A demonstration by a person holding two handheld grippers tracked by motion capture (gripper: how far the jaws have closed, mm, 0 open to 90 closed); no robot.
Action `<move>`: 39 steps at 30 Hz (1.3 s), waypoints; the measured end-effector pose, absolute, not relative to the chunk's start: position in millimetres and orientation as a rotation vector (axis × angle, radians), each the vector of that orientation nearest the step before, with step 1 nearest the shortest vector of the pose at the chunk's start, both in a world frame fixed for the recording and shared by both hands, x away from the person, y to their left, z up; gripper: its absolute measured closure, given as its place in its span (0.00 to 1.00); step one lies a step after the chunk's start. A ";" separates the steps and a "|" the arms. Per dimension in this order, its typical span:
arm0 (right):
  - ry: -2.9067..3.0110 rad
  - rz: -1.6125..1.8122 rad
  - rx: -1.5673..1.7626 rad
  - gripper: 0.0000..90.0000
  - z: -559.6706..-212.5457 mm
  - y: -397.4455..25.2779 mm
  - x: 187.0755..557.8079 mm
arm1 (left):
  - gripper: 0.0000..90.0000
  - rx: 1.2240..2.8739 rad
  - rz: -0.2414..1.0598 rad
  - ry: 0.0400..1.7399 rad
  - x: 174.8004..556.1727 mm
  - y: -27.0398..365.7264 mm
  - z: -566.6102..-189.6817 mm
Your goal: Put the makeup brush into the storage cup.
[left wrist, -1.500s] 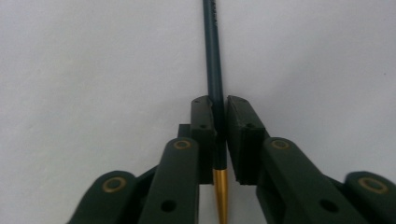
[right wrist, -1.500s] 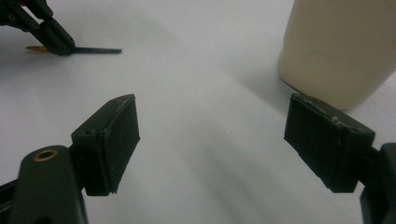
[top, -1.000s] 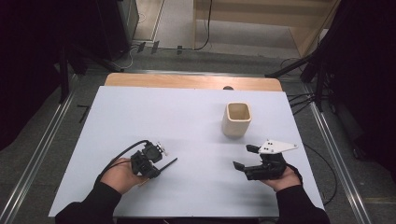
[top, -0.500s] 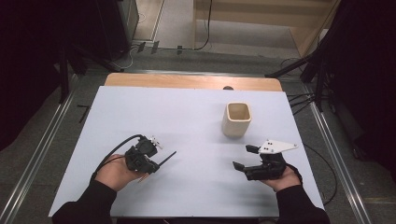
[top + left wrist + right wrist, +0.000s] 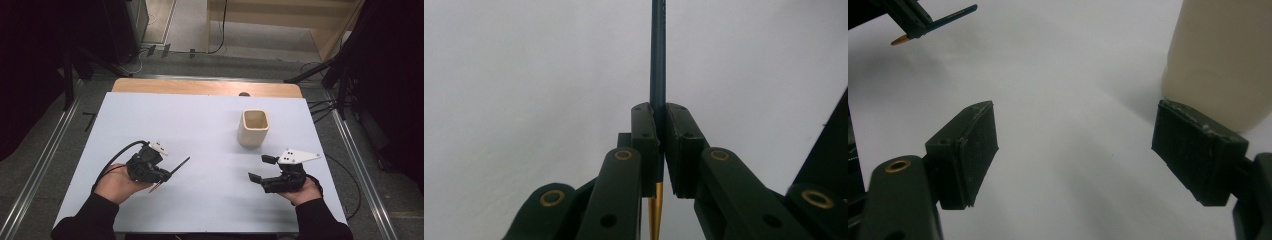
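High view: one pencil [image 5: 175, 167], one cream cup [image 5: 253, 128], two grippers on the worktop [image 5: 210, 115]. Left gripper [image 5: 161, 175], near the front-left corner, has fingers [image 5: 645, 131] pinching the pencil. Since a second ago it has shifted slightly toward the front edge. The pencil's long axis runs diagonally, dark end toward the far-right corner. Right gripper [image 5: 261, 169] has fingers spread, unchanged.

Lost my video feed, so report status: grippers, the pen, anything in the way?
Left hand-held gripper shut on pen. Right hand-held gripper open, empty, beside cup. Nothing between pen and cup.
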State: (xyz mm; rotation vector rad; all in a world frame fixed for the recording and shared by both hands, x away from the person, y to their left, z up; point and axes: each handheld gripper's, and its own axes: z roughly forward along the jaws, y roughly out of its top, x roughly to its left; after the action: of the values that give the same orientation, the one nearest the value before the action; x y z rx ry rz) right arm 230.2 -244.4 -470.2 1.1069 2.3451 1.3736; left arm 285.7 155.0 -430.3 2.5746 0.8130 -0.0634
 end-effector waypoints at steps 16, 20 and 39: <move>2.469 1.426 0.938 0.20 -463.6 -239.4 230.2 | 0.94 2.538 -0.074 0.744 287.9 160.8 -424.2; 2.493 1.453 0.859 0.22 -461.3 -239.8 234.0 | 0.94 2.537 -0.072 0.694 288.9 159.2 -422.5; 2.627 1.477 0.686 0.22 -443.7 -226.7 260.1 | 0.94 2.603 -0.088 0.468 292.1 142.0 -414.9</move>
State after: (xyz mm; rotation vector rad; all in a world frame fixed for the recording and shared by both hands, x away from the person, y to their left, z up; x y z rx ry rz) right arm 260.1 -226.7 -443.7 0.6863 2.6272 1.4774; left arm 292.1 142.0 -414.9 2.6026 0.4679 -0.0878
